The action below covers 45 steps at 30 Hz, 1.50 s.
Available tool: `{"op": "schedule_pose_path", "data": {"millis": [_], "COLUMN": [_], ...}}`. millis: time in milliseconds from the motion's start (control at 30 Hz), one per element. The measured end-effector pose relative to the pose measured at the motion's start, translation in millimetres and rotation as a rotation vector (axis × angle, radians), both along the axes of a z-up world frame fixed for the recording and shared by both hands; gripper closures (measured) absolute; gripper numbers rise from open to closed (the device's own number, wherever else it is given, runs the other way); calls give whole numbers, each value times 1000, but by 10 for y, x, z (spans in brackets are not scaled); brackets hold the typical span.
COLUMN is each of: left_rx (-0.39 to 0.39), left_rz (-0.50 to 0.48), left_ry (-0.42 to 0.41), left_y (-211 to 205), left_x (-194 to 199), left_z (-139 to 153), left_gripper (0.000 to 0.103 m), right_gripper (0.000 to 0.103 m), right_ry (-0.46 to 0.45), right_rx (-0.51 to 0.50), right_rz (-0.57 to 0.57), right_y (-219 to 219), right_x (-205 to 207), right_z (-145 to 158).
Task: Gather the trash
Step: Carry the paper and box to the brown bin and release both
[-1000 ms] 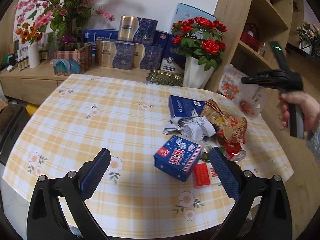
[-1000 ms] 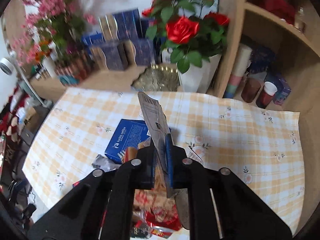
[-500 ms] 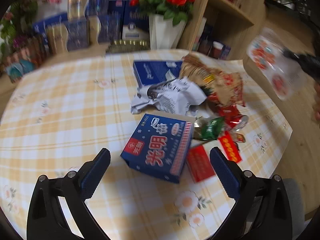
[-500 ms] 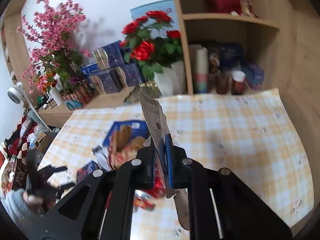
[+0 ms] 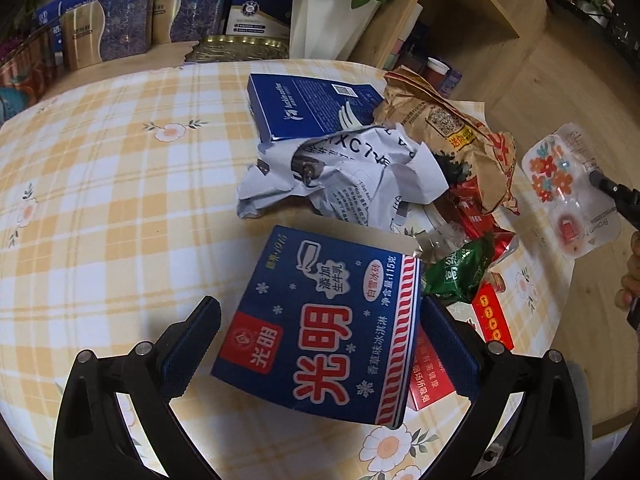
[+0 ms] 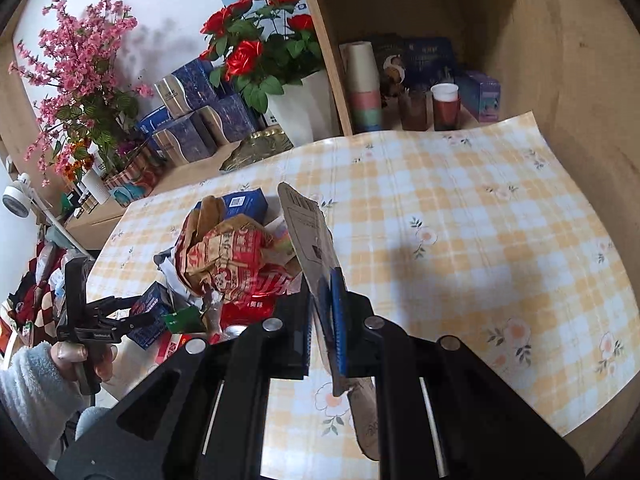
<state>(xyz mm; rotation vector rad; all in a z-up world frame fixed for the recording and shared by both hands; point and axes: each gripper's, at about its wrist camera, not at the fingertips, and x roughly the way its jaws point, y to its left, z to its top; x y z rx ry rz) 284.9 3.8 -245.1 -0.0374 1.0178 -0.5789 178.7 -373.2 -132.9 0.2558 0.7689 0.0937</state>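
My left gripper (image 5: pixel 320 344) is open and low over the checked table, its pads on either side of a blue ice-cream box (image 5: pixel 332 328); the right pad is at the box's edge, the left pad stands clear. Behind the box lies a trash pile: crumpled white paper (image 5: pixel 348 176), a blue coffee box (image 5: pixel 312 104), a brown paper bag (image 5: pixel 444 132), a green wrapper (image 5: pixel 460 272) and a red packet (image 5: pixel 432 376). My right gripper (image 6: pixel 326 320) is shut on a flat flower-printed blister pack (image 5: pixel 568 192), held in the air right of the pile.
A white vase of red roses (image 5: pixel 328 12), gift boxes (image 5: pixel 124 28) and a gold tray (image 5: pixel 240 46) line the sideboard behind the table. A wooden shelf with cups (image 6: pixel 444 104) stands at the table's far corner. The table edge (image 5: pixel 560 280) runs close to the pile.
My left gripper has dropped and moved in on the blue ice-cream box, which now sits between its pads. My right gripper has carried the blister pack away from the pile and rolled.
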Motion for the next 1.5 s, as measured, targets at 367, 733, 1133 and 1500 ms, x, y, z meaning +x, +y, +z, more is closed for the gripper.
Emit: {"op": "schedule_pose_path", "data": {"millis": [367, 733, 1133, 1500], "left_rx": [18, 26, 14, -59], "left_rz": [97, 191, 228, 242], "left_ry": [-64, -154, -226, -211], "left_y": [159, 440, 499, 468], "left_x": [-122, -576, -1562, -2318], "left_z": [228, 666, 1063, 1052], "left_gripper": [22, 23, 24, 24], "right_gripper": [90, 90, 90, 90], "right_ry": [-1, -42, -60, 18], "right_rx": [27, 72, 137, 184], "right_rz": [32, 53, 151, 308], "right_y": [214, 360, 678, 930], "right_x": [-80, -345, -882, -1597], "right_z": [-70, 58, 103, -143]}}
